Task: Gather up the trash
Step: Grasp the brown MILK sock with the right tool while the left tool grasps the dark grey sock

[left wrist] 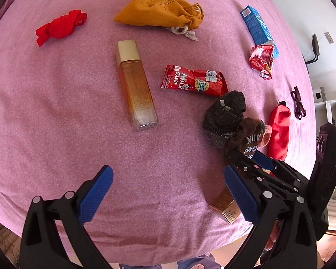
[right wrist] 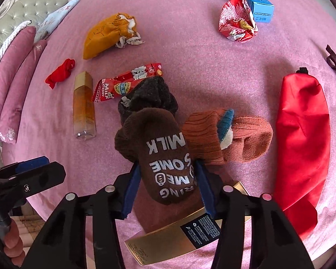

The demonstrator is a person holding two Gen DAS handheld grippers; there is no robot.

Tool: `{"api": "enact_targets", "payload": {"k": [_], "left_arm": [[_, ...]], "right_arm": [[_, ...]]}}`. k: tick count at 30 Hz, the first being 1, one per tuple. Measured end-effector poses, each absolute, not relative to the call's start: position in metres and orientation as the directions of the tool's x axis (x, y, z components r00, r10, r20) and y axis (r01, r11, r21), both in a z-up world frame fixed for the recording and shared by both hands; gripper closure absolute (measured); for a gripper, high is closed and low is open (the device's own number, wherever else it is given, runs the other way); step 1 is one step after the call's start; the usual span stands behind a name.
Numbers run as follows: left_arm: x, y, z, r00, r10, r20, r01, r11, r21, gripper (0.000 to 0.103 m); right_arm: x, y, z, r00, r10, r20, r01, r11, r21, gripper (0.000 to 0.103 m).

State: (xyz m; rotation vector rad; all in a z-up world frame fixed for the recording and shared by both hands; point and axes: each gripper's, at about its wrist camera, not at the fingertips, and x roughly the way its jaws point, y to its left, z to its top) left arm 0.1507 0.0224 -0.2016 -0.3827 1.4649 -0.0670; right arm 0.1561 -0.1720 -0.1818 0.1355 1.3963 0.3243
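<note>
My right gripper (right wrist: 166, 174) is shut on a brown sock (right wrist: 163, 157) printed "BRING ME SOME MILK", held above a gold box (right wrist: 168, 239); it also shows in the left wrist view (left wrist: 250, 157). A dark grey sock (right wrist: 150, 96) and an orange sock (right wrist: 246, 139) lie beside it. My left gripper (left wrist: 168, 179) is open and empty over the pink bedspread (left wrist: 56, 112). A red milk candy wrapper (left wrist: 192, 80) lies ahead of it, and a crumpled red wrapper (left wrist: 261, 61) sits at the right by a blue box (left wrist: 257, 27).
An amber glass bottle (left wrist: 134, 85), an orange drawstring pouch (left wrist: 161, 9), a red cloth (left wrist: 60, 27), a red bag (right wrist: 302, 139) and a dark cord (left wrist: 299, 103) lie on the bedspread. Pillows (right wrist: 15, 71) are at the left.
</note>
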Motion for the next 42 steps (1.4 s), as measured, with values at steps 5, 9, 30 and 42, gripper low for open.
{"api": "enact_targets", "payload": {"k": [5, 9, 30, 42], "left_arm": [[0.157, 0.013, -0.201, 0.115, -0.276, -0.954, -0.165, 0.942, -0.292, 0.004], [0.163, 0.002, -0.199, 0.113, -0.281, -0.953, -0.143, 0.945, -0.295, 0.004], [0.224, -0.075, -0.241, 0.082, -0.202, -0.976, -0.052, 0.977, -0.206, 0.004], [0.241, -0.077, -0.262, 0.010, -0.187, -0.982, -0.113, 0.976, -0.187, 0.036]], "right_arm": [[0.153, -0.184, -0.173, 0.125, 0.370, -0.921, -0.123, 0.927, 0.355, 0.090], [0.148, -0.194, -0.156, 0.152, 0.407, -0.901, -0.119, 0.912, 0.392, 0.090], [0.154, -0.257, -0.140, 0.209, 0.474, -0.855, -0.036, 0.878, 0.478, 0.090], [0.157, -0.273, -0.137, 0.213, 0.480, -0.851, -0.023, 0.873, 0.487, 0.090]]}}
